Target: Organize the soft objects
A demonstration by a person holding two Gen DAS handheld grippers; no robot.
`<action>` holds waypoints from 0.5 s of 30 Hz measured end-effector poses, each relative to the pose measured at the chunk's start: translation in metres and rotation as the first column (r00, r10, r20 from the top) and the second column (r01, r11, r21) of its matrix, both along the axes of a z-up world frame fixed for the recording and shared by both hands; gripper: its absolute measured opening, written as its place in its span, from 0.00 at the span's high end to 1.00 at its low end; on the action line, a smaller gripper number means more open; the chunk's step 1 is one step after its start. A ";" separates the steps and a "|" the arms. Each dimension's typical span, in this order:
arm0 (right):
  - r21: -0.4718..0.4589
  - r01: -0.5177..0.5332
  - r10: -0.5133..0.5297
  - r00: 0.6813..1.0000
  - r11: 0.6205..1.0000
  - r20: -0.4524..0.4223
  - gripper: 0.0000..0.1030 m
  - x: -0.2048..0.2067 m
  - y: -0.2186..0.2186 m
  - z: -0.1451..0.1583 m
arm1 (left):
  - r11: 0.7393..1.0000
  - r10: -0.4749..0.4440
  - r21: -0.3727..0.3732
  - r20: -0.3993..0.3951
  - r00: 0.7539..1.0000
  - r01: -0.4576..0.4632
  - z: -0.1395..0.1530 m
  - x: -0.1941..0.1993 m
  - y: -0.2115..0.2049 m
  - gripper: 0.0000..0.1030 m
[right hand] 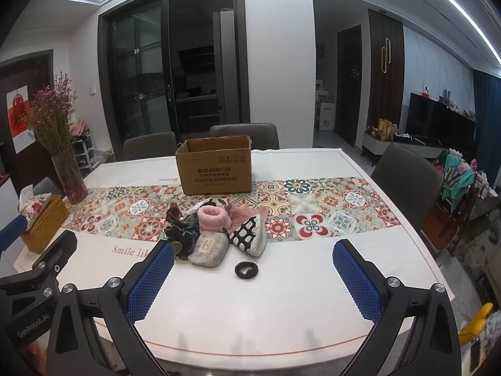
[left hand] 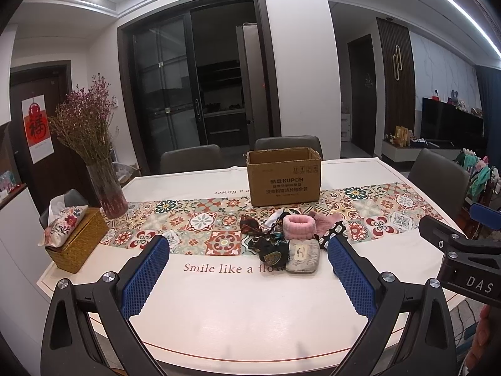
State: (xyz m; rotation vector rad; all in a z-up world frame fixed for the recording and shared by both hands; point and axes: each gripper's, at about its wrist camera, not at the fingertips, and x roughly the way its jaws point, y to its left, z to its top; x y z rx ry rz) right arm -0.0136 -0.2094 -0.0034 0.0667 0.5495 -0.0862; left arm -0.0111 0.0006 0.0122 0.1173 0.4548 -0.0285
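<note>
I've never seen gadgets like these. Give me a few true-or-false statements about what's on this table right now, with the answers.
1. The brown cardboard box stands open-topped beyond the pile of soft things. True.
2. The fluffy pink band is already inside the box. False: it sits in the pile on the patterned table runner.
3. The left gripper is clamped on the grey fabric pouch. False: its blue fingers are spread wide and hold nothing.
4. A small black ring-shaped hair tie lies apart from the pile, on the white tablecloth. True.
5. The right gripper is open and empty. True.
</note>
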 end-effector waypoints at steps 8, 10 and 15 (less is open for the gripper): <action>0.000 -0.001 0.001 1.000 1.000 -0.001 0.01 0.002 -0.001 0.002 | 1.000 0.002 -0.001 0.000 1.000 -0.002 0.000 -0.001 0.001 0.00; 0.000 -0.001 0.001 1.000 1.000 -0.001 0.01 0.002 -0.001 0.001 | 1.000 0.000 -0.004 -0.004 1.000 0.000 0.001 0.000 0.001 0.00; -0.002 -0.004 0.004 1.000 1.000 -0.001 0.01 0.002 0.001 -0.001 | 1.000 -0.005 -0.006 -0.009 1.000 0.005 0.000 0.002 0.002 0.00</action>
